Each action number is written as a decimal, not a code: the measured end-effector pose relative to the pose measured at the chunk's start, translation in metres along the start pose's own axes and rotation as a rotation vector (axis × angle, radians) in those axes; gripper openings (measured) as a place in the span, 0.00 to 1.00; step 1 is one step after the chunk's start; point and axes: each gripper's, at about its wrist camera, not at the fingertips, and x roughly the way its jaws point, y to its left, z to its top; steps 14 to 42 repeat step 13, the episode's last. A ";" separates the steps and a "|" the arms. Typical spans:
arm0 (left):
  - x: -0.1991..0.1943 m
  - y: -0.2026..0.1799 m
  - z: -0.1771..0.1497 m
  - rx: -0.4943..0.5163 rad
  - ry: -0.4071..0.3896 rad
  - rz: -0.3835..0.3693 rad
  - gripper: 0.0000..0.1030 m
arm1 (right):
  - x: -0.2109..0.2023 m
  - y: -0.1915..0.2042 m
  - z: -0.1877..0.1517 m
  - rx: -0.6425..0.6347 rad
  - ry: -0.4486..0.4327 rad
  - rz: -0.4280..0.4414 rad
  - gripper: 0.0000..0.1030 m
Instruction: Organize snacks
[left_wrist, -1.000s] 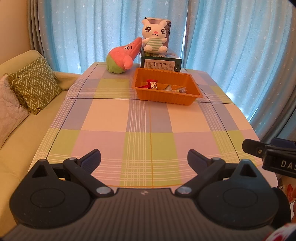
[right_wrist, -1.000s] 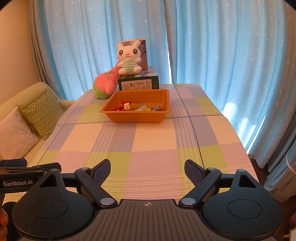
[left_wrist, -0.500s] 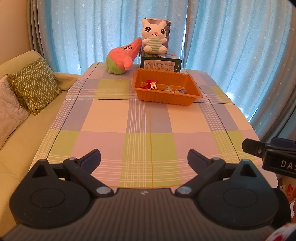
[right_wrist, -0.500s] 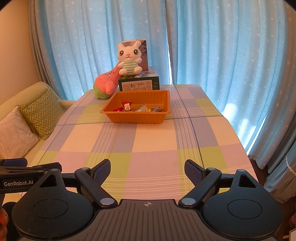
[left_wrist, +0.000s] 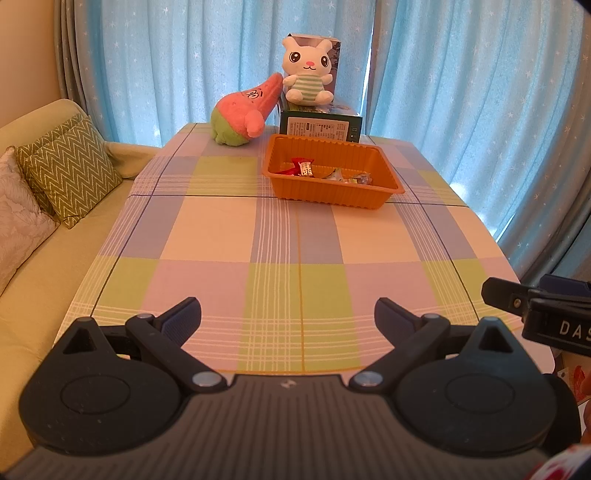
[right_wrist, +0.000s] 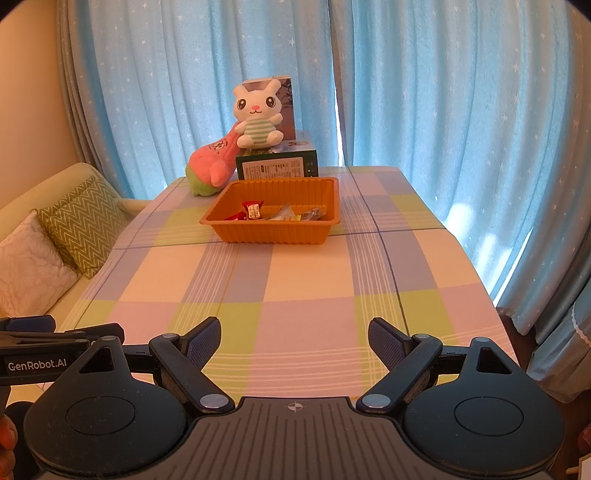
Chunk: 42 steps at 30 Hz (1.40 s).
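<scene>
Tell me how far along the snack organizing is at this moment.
Looks essentially done: the wrapped snacks lie inside the orange tray, and no loose snack shows on the checked tablecloth. Nothing is in hand: the left gripper and right gripper are both open and empty at the near edge, away from the tray. Nothing visible remains to collect.

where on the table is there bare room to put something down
Bare checked tablecloth runs from the orange plastic tray to both open grippers, plus strips beside the tray. The far edge is crowded: pink plush, green box, white bunny plush.
</scene>
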 end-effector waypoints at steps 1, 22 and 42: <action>0.000 0.000 0.000 0.000 0.000 0.000 0.97 | 0.000 0.000 0.000 0.000 0.000 0.000 0.84; -0.001 0.000 -0.003 0.010 -0.021 -0.032 0.97 | 0.000 -0.001 -0.001 0.004 -0.001 0.003 0.84; -0.001 0.000 -0.003 0.010 -0.021 -0.032 0.97 | 0.000 -0.001 -0.001 0.004 -0.001 0.003 0.84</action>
